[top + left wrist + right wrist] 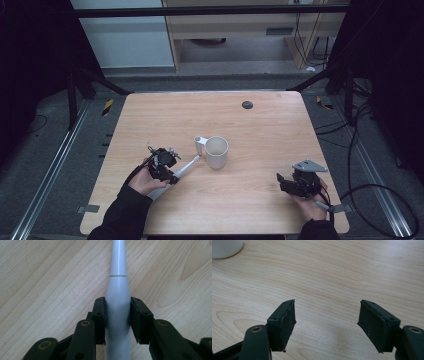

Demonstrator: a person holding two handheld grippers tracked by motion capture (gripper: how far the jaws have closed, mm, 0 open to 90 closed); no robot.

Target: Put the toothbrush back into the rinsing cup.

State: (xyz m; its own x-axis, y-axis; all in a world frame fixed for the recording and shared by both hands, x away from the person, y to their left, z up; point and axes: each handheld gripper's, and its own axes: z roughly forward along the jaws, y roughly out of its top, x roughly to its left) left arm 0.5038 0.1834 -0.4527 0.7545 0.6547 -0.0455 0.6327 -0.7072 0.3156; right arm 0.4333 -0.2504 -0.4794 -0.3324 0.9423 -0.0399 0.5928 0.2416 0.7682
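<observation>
My left claw [172, 176] sits at about eight o'clock on the tabletop [270, 150], its pads [100, 315] closed partway and pressing both flanks of the white electric toothbrush [117, 302], gripping the thick handle just below the seam. The brush lies flat on the wood, head aimed toward two o'clock, its tip just beside the white mug [216, 151] near the centre (the handle faces the brush). I judge the risk to be here: the handle is smooth and tapered, so a lift could let it pivot or slide out, and swinging the head up carelessly could knock the mug over. Over at four o'clock, my right claw [281, 181] rests wide open with nothing between its jaws, well apart from everything.
</observation>
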